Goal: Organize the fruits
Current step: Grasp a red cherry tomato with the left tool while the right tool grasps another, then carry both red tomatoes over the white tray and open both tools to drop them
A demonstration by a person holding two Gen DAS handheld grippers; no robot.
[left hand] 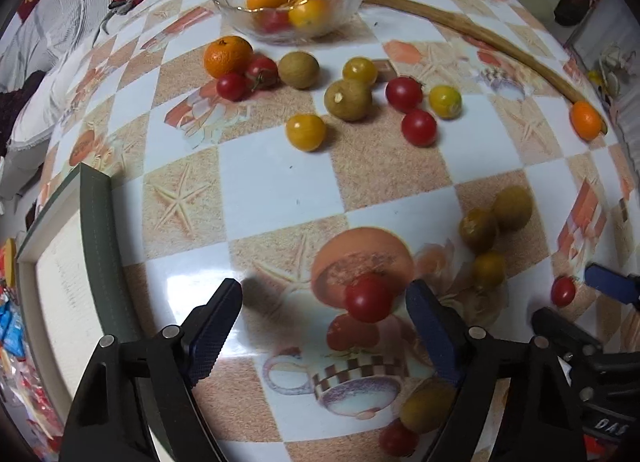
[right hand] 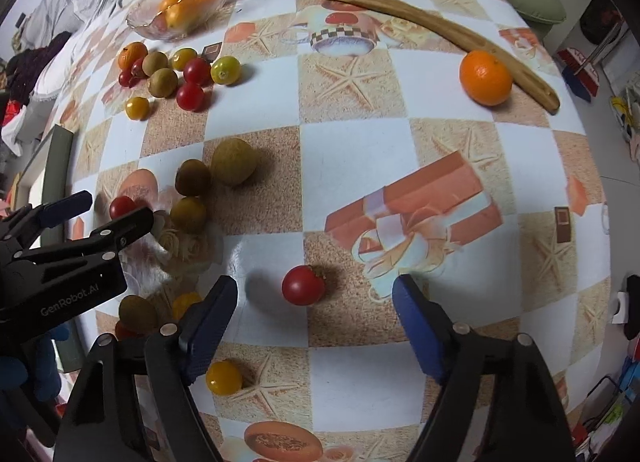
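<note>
While a few oranges are already in the glass bowl (left hand: pixel 288 2), most fruit is left on the table (left hand: pixel 280 178), each wide claw (left hand: pixel 324 326) (right hand: pixel 316 322) straddling a cherry tomato (left hand: pixel 369 298) (right hand: pixel 303 285).

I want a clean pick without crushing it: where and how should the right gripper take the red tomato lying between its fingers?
Grip the red tomato across its widest middle, coming straight down. The right gripper already straddles it, open. It is round and smooth, with its calyx turned sideways and clear tablecloth around it.
</note>
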